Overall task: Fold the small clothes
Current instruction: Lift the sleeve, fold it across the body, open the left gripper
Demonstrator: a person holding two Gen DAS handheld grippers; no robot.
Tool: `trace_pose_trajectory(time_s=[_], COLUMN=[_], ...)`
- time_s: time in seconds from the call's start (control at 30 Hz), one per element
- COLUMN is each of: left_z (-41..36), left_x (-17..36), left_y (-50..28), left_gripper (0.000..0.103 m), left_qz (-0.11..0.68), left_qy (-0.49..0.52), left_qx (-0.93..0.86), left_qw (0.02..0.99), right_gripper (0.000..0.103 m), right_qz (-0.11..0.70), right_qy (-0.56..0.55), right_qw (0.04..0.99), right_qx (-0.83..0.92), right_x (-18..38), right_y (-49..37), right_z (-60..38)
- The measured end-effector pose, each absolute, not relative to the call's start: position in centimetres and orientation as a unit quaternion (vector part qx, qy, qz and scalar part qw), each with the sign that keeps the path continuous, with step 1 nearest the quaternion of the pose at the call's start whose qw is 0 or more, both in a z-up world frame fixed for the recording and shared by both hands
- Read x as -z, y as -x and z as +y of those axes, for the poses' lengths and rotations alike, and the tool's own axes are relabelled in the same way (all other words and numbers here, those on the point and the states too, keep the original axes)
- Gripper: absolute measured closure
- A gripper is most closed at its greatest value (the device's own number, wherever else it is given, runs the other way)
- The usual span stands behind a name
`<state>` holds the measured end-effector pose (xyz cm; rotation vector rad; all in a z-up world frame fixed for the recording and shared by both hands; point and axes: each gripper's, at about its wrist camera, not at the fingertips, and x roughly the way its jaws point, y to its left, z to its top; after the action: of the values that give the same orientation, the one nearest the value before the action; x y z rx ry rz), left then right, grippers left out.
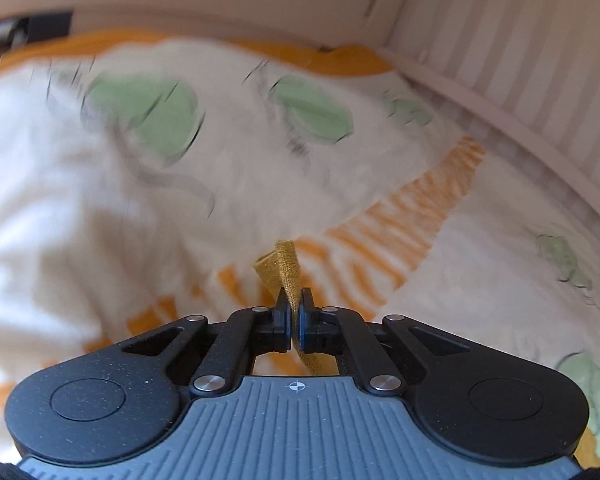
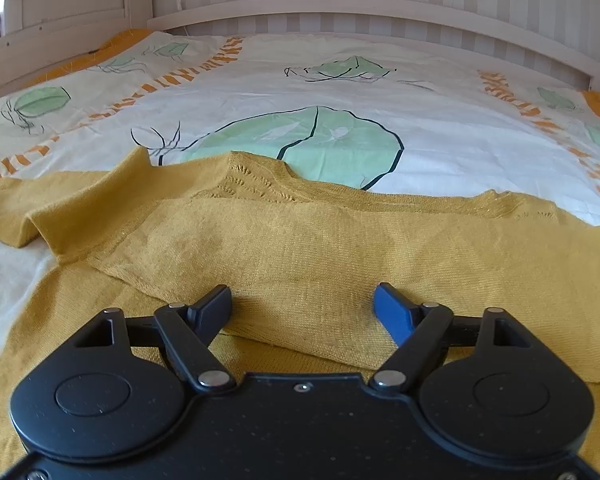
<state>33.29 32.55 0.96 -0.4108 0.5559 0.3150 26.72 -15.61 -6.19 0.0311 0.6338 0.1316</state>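
Pinched between my left gripper (image 1: 291, 312) fingers is a mustard sweater (image 2: 308, 248) edge, lifted above the bedspread (image 2: 440, 148), probably to fold. My right gripper (image 2: 302, 304), spread wide and holding nothing, hovers over the sweater lying on that bedspread.

Mustard-yellow knit top (image 2: 308, 248), white bedspread (image 2: 440, 128) with green leaves, seemingly orange stripes
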Motion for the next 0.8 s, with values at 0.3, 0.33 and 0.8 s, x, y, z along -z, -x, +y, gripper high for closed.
trace_pose_trajectory(time_s=[0.3, 0.33, 0.8], left_z=[23.3, 21.5, -3.8], left_x=[-12.7, -13.7, -13.9], left_y=[-31.2, -31.1, -31.4], left_gripper=[0.100, 0.100, 0.100], left_qz=[0.200, 0.191, 0.183], left_qy=[0.119, 0.110, 0.065], left_qx=[-0.041, -0.023, 0.183], left_qw=[0.972, 0.975, 0.964], right_gripper=[0.019, 0.019, 0.019], right_qz=[0.308, 0.306, 0.317], right_qy=[-0.078, -0.086, -0.129], right_qw=[0.945, 0.944, 0.938], right_qx=[-0.080, -0.082, -0.043], right_x=[3.2, 2.8, 2.1], right_y=[-24.6, -23.8, -13.1], right_z=[-18.8, -19.4, -28.7])
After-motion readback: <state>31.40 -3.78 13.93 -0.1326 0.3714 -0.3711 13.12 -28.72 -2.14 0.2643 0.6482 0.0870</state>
